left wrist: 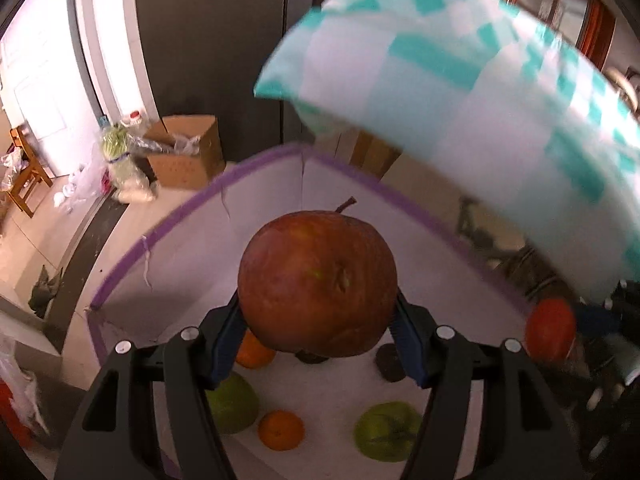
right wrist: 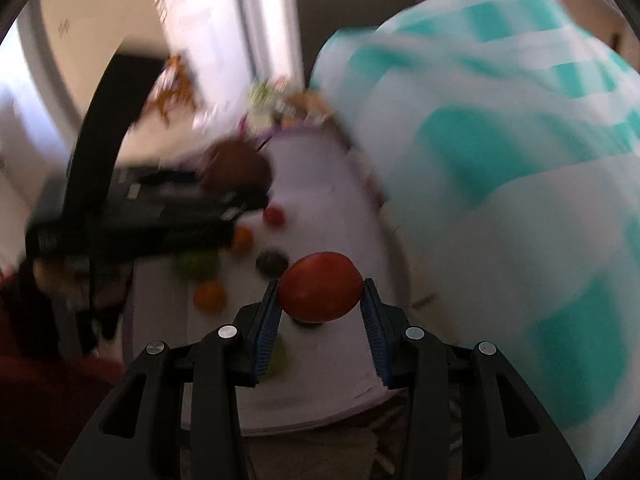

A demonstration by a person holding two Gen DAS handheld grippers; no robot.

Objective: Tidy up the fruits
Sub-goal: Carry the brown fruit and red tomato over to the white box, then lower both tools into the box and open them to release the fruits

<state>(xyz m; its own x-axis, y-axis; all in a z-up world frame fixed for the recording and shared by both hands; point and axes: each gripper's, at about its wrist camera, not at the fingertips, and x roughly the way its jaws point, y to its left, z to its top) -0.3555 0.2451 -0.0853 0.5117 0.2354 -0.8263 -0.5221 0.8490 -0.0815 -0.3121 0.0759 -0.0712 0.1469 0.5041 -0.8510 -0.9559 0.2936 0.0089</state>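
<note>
My left gripper (left wrist: 318, 320) is shut on a large red-brown apple (left wrist: 318, 282) and holds it above a white cloth with a purple border (left wrist: 192, 248). On the cloth below lie two oranges (left wrist: 280, 430), two green fruits (left wrist: 388, 430) and a dark fruit (left wrist: 390, 362). My right gripper (right wrist: 320, 300) is shut on a red tomato (right wrist: 320, 286), also seen at the right of the left wrist view (left wrist: 550, 334). The right wrist view is blurred; it shows the left gripper with the apple (right wrist: 236, 166) at upper left, and fruits on the cloth (right wrist: 340, 364).
A teal-and-white checked cloth bag (left wrist: 480, 100) hangs close at upper right in both views (right wrist: 500, 200). Beyond the cloth's far edge are a cardboard box (left wrist: 188, 156), plastic bags, a wooden chair (left wrist: 24, 172) and a dark cabinet.
</note>
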